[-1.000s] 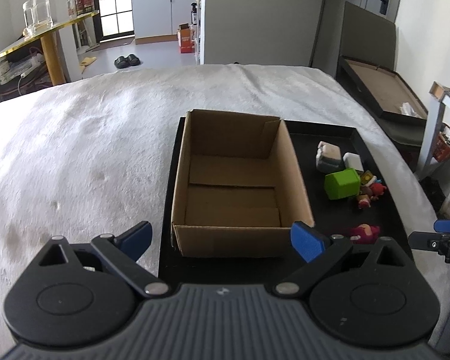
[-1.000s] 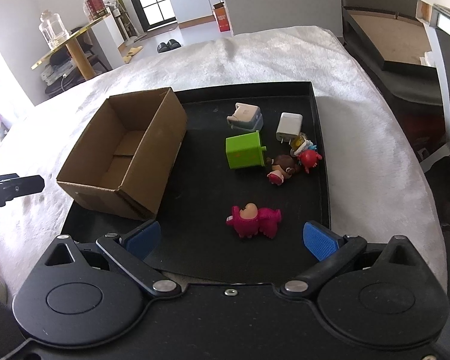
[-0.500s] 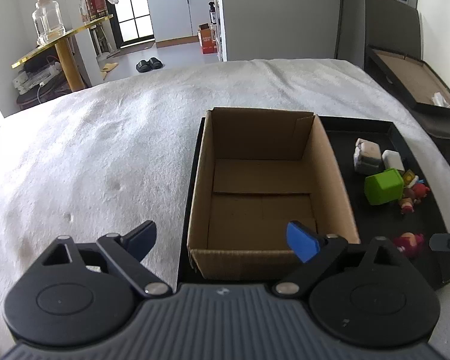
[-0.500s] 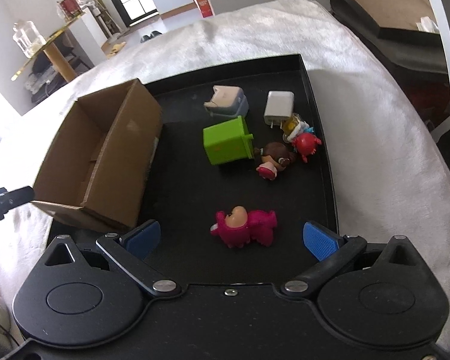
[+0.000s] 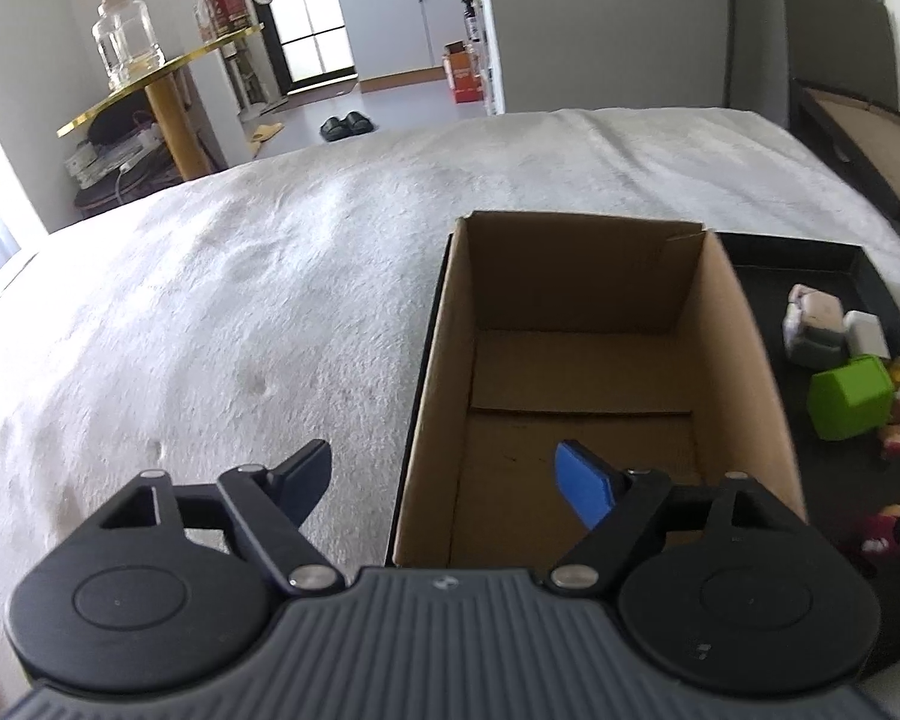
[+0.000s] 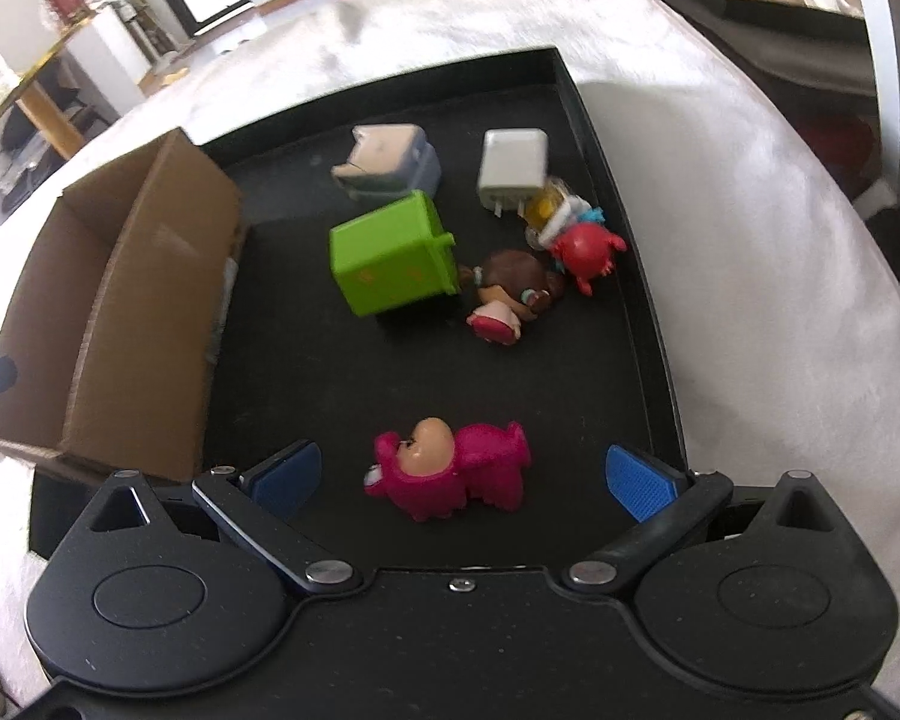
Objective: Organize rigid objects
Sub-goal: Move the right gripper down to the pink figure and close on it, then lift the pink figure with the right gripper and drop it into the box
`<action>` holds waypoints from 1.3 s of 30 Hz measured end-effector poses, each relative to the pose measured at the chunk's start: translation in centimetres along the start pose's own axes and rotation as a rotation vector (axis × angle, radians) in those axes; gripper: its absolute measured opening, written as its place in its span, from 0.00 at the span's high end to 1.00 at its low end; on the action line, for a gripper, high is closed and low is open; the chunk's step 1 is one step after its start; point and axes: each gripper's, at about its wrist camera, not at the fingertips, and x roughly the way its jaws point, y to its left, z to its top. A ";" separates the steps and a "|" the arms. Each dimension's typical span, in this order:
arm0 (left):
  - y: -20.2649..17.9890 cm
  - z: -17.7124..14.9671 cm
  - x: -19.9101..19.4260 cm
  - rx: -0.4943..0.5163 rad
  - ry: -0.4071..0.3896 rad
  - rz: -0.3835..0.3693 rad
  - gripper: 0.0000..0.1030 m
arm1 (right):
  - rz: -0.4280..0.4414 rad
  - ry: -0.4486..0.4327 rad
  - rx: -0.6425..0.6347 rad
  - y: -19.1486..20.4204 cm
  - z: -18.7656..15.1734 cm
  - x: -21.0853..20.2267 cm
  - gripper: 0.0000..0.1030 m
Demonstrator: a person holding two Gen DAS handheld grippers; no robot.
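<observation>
A tray lies on the blanket. On it, the box stands at the left; right of it the toys cluster, with one doll apart, nearer than the rest.

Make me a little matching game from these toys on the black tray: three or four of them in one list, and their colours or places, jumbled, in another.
Things:
1. toy bin
2. charger
3. pink figure
4. box

Descriptions:
A. white, at the tray's far side
B. brown cardboard, nothing inside
C. green, lying on its side
D. lying between the right gripper's open jaws, untouched

Pairs: 1-C, 2-A, 3-D, 4-B
</observation>
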 end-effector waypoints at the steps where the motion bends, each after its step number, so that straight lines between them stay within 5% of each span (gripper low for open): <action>1: -0.1 0.0 0.2 -0.001 0.002 0.010 0.24 | -0.011 0.001 -0.001 0.0 0.0 0.2 0.01; 16: -1.3 -0.3 1.3 -0.001 -0.021 0.099 0.43 | -0.119 -0.014 0.058 1.9 -0.6 2.1 0.01; 19: -1.1 -0.5 1.6 -0.014 -0.011 0.093 0.49 | -0.154 -0.021 0.075 2.2 -0.9 2.7 0.08; 21: -1.1 -0.6 1.8 -0.012 -0.009 0.097 0.56 | -0.164 -0.007 0.070 2.4 -1.0 3.2 0.21; 23: -0.9 -0.7 2.0 -0.022 -0.002 0.102 0.74 | -0.174 -0.022 0.073 2.6 -0.9 3.0 0.38; 26: -0.6 -0.7 2.1 -0.036 -0.006 0.107 0.81 | -0.140 -0.038 0.076 2.5 -0.6 2.6 0.38; 39: -0.3 -0.8 1.8 -0.041 -0.029 0.078 0.83 | -0.111 -0.226 -0.025 4.9 1.2 -0.4 0.39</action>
